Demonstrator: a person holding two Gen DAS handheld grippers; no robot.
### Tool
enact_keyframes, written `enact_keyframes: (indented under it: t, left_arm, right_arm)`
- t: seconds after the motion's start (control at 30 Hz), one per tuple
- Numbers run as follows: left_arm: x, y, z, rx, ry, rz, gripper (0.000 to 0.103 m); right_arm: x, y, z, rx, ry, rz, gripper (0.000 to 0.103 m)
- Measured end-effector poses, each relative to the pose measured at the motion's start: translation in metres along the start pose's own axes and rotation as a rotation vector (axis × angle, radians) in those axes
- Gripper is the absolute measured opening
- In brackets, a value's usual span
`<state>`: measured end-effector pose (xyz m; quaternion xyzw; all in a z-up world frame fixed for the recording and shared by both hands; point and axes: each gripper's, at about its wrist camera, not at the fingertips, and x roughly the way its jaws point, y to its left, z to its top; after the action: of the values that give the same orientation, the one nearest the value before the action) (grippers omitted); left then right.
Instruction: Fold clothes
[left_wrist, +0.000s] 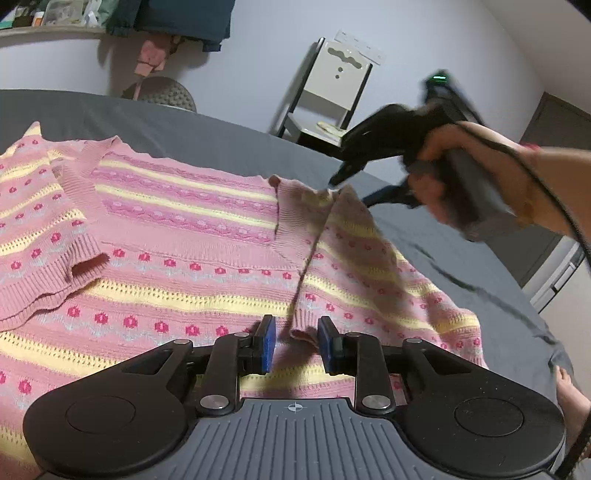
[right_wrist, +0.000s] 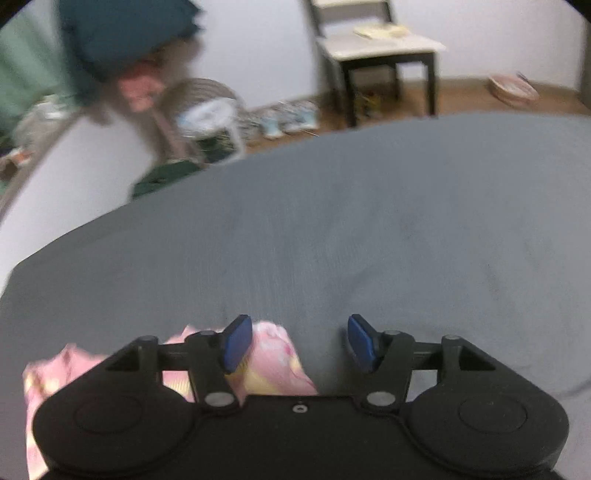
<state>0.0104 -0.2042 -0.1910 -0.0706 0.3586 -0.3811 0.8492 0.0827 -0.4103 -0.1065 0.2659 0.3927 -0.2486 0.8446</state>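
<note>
Sweater lies flat on the grey bed, pink with yellow stripes and red dots. Taking the sweater as landmark and working left to right: at its left, one sleeve is folded inward across the body, cuff opening facing the centre. At its middle, a ribbed edge stands up as a ridge running from the far hem down toward me.

My left hand-held gripper sits at the near end of that ridge. Its blue pads are moderately parted, with the raised fabric edge between them but not pinched, so it has hold of nothing.

At the sweater's right, the second sleeve panel is partly lifted and draped. My right hand-held gripper hovers just above the far end of that panel. From its own camera the pads stand wide apart and clasp nothing; a bit of pink knit shows beneath its left finger, and the view is motion-blurred.

Judgement: the step in hand is folding the right sleeve inward. To do it well, I should pinch both ends of the ridge squarely, lift together, and lay the panel parallel to the left fold, keeping the stripes aligned. Uneven lift risks a skewed crease.
</note>
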Motion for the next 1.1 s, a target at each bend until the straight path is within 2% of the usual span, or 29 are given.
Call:
enact_keyframes:
  t: [0.1,0.17,0.2,0.23,0.3,0.37,0.43,0.5,0.6,0.77,0.87,0.93,1.0,1.03,1.07,1.1]
  left_arm:
    - [-0.003,0.000,0.002,-0.009,0.001,-0.022,0.028]
    - [-0.008,0.001,0.003,-0.030,-0.010,-0.019,0.028]
    - [-0.011,0.002,0.003,-0.041,-0.017,-0.013,0.031]
    - [-0.013,0.004,0.003,-0.050,-0.021,-0.006,0.042]
    - [-0.015,0.007,0.003,-0.084,-0.019,-0.013,0.057]
    - [-0.011,0.008,0.002,-0.104,0.005,-0.031,0.058]
    - [-0.008,0.009,0.001,-0.124,0.030,-0.048,0.058]
    - [-0.004,0.002,0.001,-0.090,0.034,-0.059,0.057]
    - [0.002,-0.003,0.000,-0.091,0.046,-0.039,0.057]
    - [0.007,0.000,0.002,-0.149,0.017,-0.012,0.044]
    - [0.016,0.005,0.005,-0.183,0.023,-0.031,0.029]
    - [0.022,0.004,0.005,-0.183,0.030,-0.047,0.002]
    - [0.026,0.003,0.006,-0.181,0.023,-0.057,0.002]
    - [0.025,0.003,0.006,-0.177,0.017,-0.059,0.001]
    - [0.025,0.003,0.007,-0.172,0.011,-0.068,0.001]
    - [0.025,0.004,0.009,-0.167,0.002,-0.068,0.001]
  right_arm:
    - [-0.043,-0.024,-0.030,-0.101,-0.041,0.099,0.052]
    - [-0.066,-0.032,-0.055,-0.165,-0.049,0.154,0.039]
    - [-0.073,-0.034,-0.067,-0.195,-0.039,0.163,0.039]
    - [-0.080,-0.034,-0.081,-0.217,-0.024,0.155,0.039]
    - [-0.087,-0.037,-0.103,-0.207,0.005,0.139,0.039]
    - [-0.094,-0.043,-0.121,-0.172,0.030,0.139,0.039]
    - [-0.099,-0.050,-0.132,-0.116,0.042,0.176,0.039]
    - [-0.100,-0.051,-0.137,-0.116,0.046,0.182,0.039]
    - [-0.104,-0.050,-0.145,-0.130,0.056,0.195,0.039]
    - [-0.104,-0.058,-0.157,-0.088,0.058,0.209,0.039]
    - [-0.103,-0.064,-0.160,-0.032,0.046,0.231,0.039]
    - [-0.101,-0.067,-0.162,0.015,0.055,0.250,0.039]
    - [-0.097,-0.069,-0.166,0.070,0.081,0.276,0.039]
    - [-0.093,-0.070,-0.168,0.101,0.098,0.297,0.032]
    - [-0.089,-0.071,-0.170,0.130,0.110,0.314,0.016]
    - [-0.087,-0.071,-0.172,0.155,0.109,0.323,0.010]
